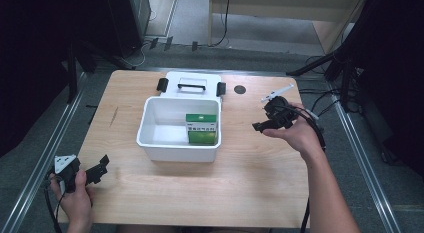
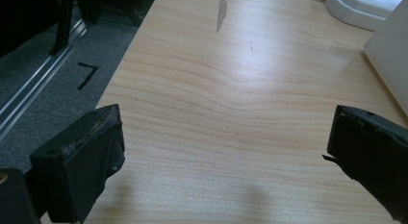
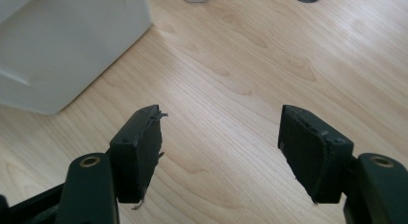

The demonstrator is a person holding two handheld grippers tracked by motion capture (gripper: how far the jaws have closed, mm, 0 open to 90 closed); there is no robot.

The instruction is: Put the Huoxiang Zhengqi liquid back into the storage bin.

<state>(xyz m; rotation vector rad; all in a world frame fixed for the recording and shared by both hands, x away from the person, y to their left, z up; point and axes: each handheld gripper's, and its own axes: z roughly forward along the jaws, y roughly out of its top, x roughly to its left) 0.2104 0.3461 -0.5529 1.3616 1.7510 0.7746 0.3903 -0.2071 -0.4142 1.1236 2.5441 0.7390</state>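
1. The white plastic bin (image 1: 177,143) stands in the middle of the bench (image 1: 250,193), a little toward the far edge. Its lid (image 1: 191,83), with a black handle and two black latches, lies flat just behind it, touching or nearly touching its far wall.
2. Inside the bin, against the right wall, stands a green and white carton (image 1: 202,128), upright. I judge it is the thing to handle.
3. The carton looks like thin cardboard: probably light and quite stiff, but it can dent if it is squeezed hard. Its printed faces may be a little smooth.
4. A good place to take it seems to be the two broad faces near the top, coming from above, because the bin wall is close on the right.
5. The right gripper (image 1: 270,121) hovers to the right of the bin, jaws wide apart and holding nothing.
6. The left gripper (image 1: 97,172) is near the front left corner of the bench, jaws also spread, with nothing between them.
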